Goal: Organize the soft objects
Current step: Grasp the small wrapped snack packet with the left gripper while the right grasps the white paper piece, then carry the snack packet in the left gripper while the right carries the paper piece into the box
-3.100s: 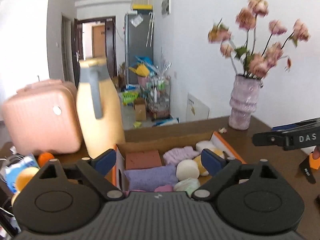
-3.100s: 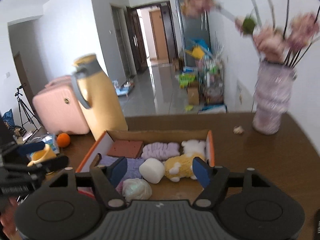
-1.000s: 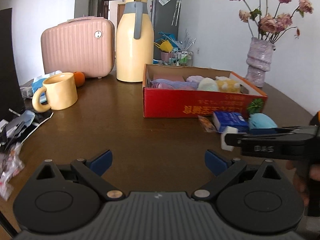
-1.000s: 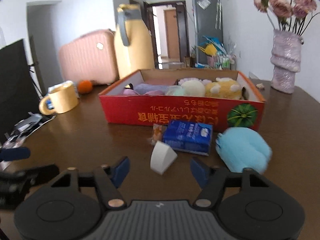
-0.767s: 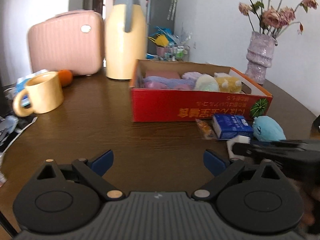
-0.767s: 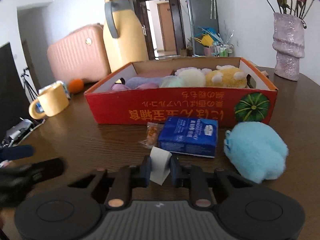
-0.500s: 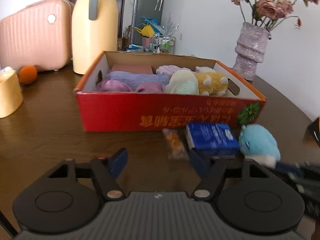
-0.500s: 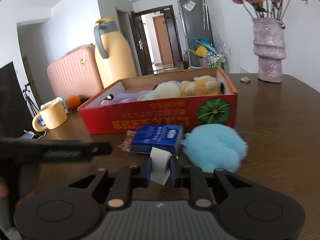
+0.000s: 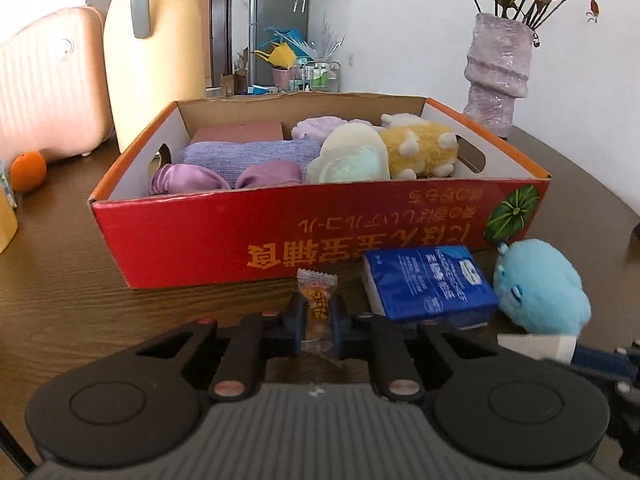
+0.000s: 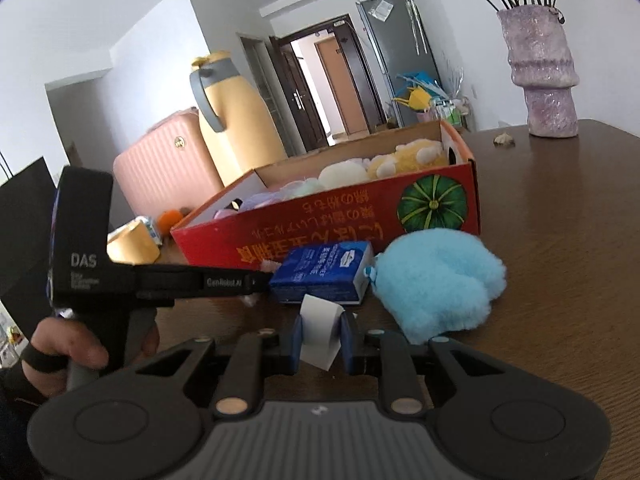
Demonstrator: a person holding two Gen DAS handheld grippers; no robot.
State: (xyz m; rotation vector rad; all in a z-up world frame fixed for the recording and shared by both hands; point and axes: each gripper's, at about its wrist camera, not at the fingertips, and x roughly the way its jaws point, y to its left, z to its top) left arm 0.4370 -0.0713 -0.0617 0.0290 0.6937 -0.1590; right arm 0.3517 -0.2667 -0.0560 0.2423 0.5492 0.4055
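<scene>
A red cardboard box (image 9: 304,240) stands on a dark wooden counter (image 9: 60,280) and serves as the landmark here. Inside it lie soft things: a folded lilac towel (image 9: 248,152), a pale round sponge (image 9: 352,156) and a yellow plush toy (image 9: 420,148). Just in front of the box's printed wall, on the counter, sit a wrapped candy (image 9: 317,300), a blue tissue pack (image 9: 424,280) and a sky-blue plush toy (image 9: 540,288). The left gripper (image 9: 316,320) has just closed its fingers: a second ago they stood wide apart with nothing between them, and now they pinch the candy wrapper at the foot of the box. The right gripper (image 10: 320,336), in front of the tissue pack, has its fingers closed on a small white sponge wedge (image 10: 319,330), picked up within the last second. So both hands now appear loaded, and the next step is likely to carry the wedge over the wall into the box. The blue plush toy is not yet put away.
</scene>
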